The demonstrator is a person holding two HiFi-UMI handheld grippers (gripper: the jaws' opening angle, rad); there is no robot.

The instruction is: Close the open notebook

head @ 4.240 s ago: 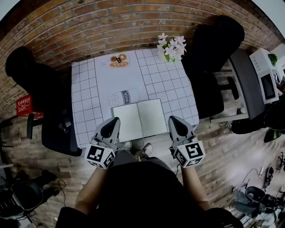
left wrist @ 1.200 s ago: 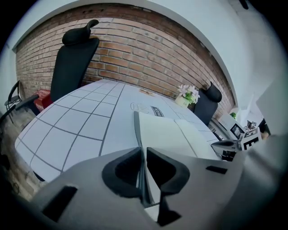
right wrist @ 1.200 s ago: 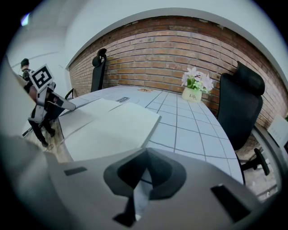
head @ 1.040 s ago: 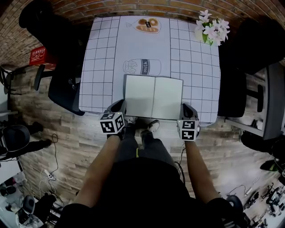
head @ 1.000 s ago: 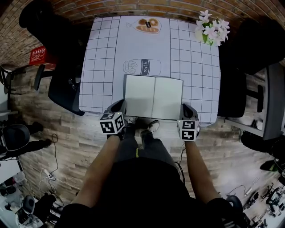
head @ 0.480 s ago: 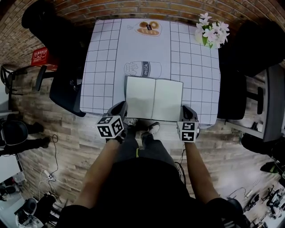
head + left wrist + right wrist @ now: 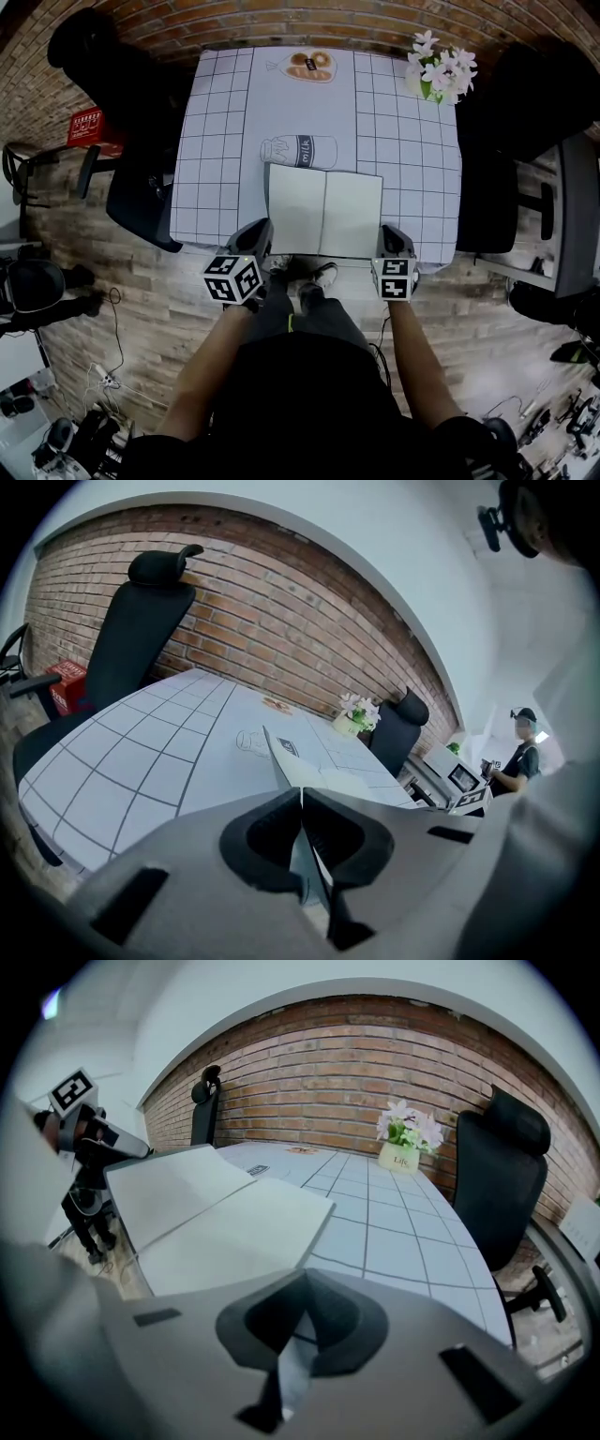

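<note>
Notebook (image 7: 324,211): lies open at the near edge of the table (image 7: 216,141); its left half is tilted up off the cloth.
Left gripper (image 7: 302,794): jaws pressed together, pinching the near edge of that left half.
Right gripper (image 7: 300,1283): jaws pressed together at the near right corner; the pale sliver between them is judged to be the right cover.
Risk: the thin edge could slip or buckle in the pinch, or a single page could lift alone. The right hold could obstruct closing.
Vase (image 7: 424,86): far right corner, holds pale flowers (image 7: 437,66), well apart from the work.
</note>
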